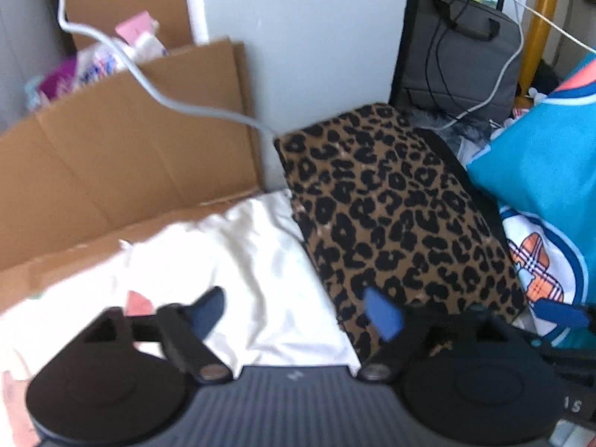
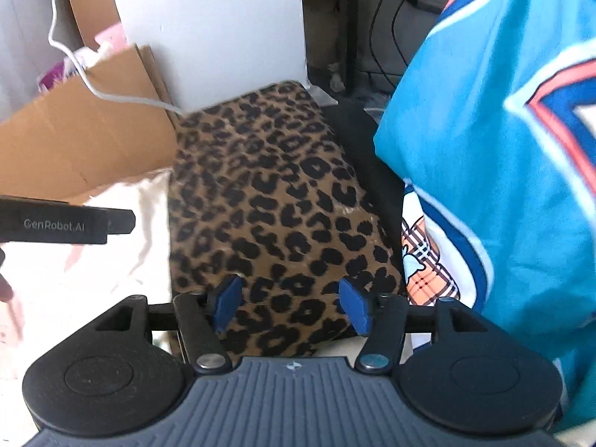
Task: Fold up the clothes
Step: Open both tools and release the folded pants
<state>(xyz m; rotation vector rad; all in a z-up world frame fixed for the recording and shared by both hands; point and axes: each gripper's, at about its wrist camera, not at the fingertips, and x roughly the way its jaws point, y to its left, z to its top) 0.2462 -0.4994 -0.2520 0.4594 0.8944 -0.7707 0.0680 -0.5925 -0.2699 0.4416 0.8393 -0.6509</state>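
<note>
Bag [image 1: 460, 48] left view only; jersey [image 2: 495, 141] fills right

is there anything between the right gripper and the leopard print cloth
Nothing visible. The right hand-held gripper hangs open directly over the near end of the folded leopard print cloth, with no object between its pads and the fabric.
</note>
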